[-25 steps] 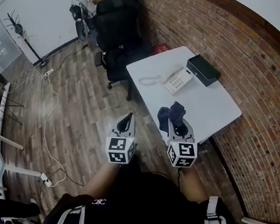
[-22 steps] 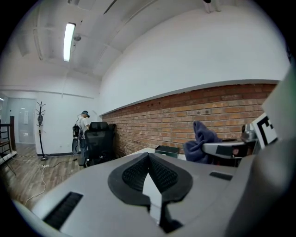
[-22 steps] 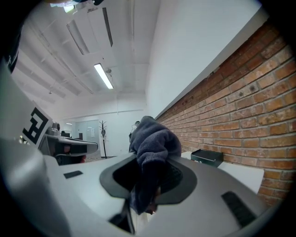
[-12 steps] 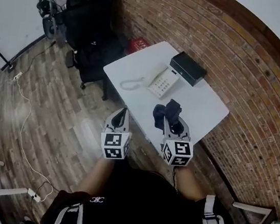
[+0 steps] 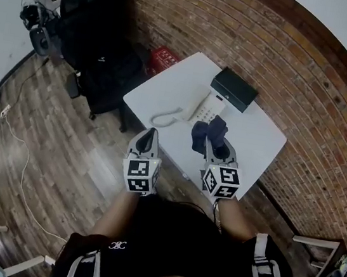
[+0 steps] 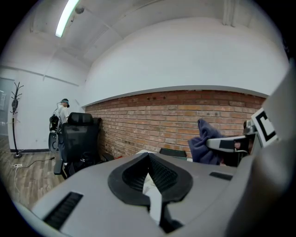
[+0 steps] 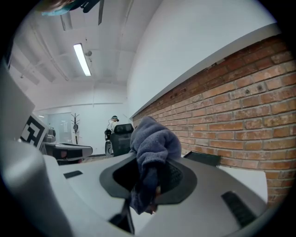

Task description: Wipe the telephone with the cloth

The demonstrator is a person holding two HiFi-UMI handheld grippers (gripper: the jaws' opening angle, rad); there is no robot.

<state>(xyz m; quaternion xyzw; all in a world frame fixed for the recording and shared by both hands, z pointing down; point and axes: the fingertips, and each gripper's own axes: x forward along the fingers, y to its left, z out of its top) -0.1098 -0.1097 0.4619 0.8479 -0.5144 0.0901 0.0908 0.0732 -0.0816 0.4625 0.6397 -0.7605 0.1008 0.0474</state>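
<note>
Grey left gripper (image 5: pixel 151 135) is pinched together, empty, by the white table's (image 5: pixel 256 143) near edge. The telephone (image 5: pixel 206 106) lies near the far edge. The right gripper (image 5: pixel 215 148) squeezes the blue cloth (image 5: pixel 208 132) just before it. A black box (image 5: pixel 233 89) sits beside the telephone.

Black box (image 5: pixel 233 89), office chair (image 5: pixel 98 38)

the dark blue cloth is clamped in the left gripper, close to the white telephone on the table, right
Not quite. The dark blue cloth is clamped in the right gripper, not the left gripper; the right gripper view shows it between those jaws. It is close to the white telephone on the table.
</note>
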